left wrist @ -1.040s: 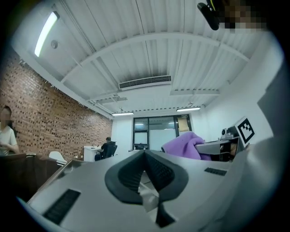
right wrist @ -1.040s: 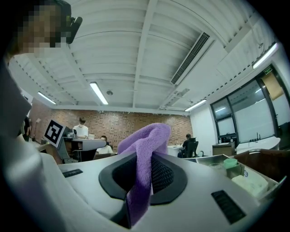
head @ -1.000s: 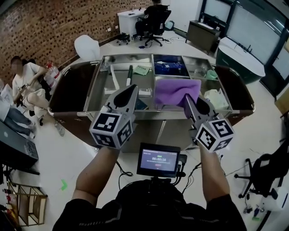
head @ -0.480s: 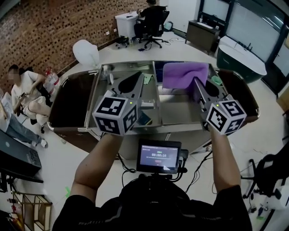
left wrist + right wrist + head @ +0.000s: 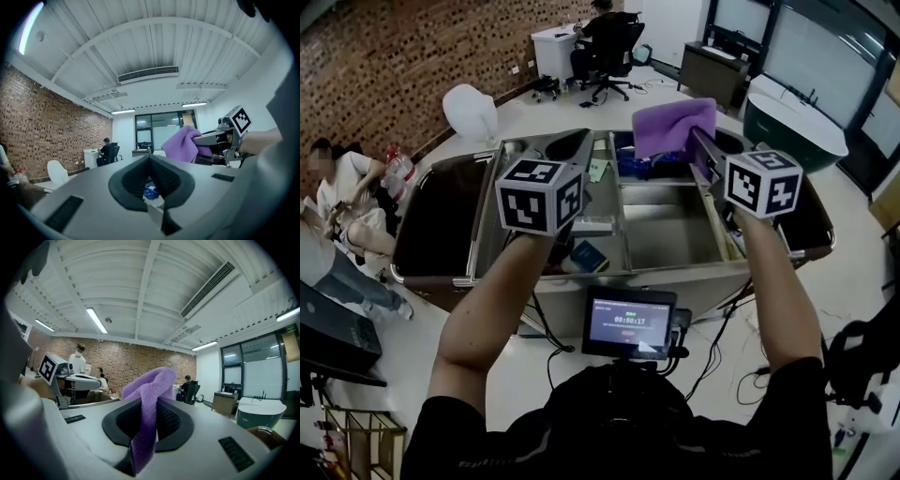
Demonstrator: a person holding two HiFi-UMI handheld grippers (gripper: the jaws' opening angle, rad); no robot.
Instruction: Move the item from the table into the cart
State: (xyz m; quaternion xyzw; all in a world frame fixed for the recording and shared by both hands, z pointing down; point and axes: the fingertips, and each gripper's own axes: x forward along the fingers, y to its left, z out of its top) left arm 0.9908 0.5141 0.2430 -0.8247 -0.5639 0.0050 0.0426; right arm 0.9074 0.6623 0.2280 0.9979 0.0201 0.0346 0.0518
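A purple cloth [image 5: 673, 126] hangs in the air over the far part of the steel cart [image 5: 609, 273], pinched in my right gripper [image 5: 693, 136], which is shut on it. From the right gripper view the cloth [image 5: 155, 380] bulges above the jaws and trails down between them. My left gripper [image 5: 576, 142] is raised beside it over the cart's left half, shut with nothing in it. The left gripper view shows its jaws [image 5: 150, 157] closed together, and beyond them the cloth [image 5: 184, 145] in the right gripper [image 5: 220, 138]. The table is not in view.
The cart's compartments hold blue packets [image 5: 642, 165], a dark booklet [image 5: 587, 255] and a green item [image 5: 598, 170]. A small monitor [image 5: 628, 323] sits at my chest. People sit at the left [image 5: 333, 183]. A white chair [image 5: 469, 107] and a dark green tub [image 5: 792, 117] stand beyond the cart.
Both grippers have risen and moved away from me over the cart. The purple cloth went with the right gripper from above the middle compartments toward the far end.
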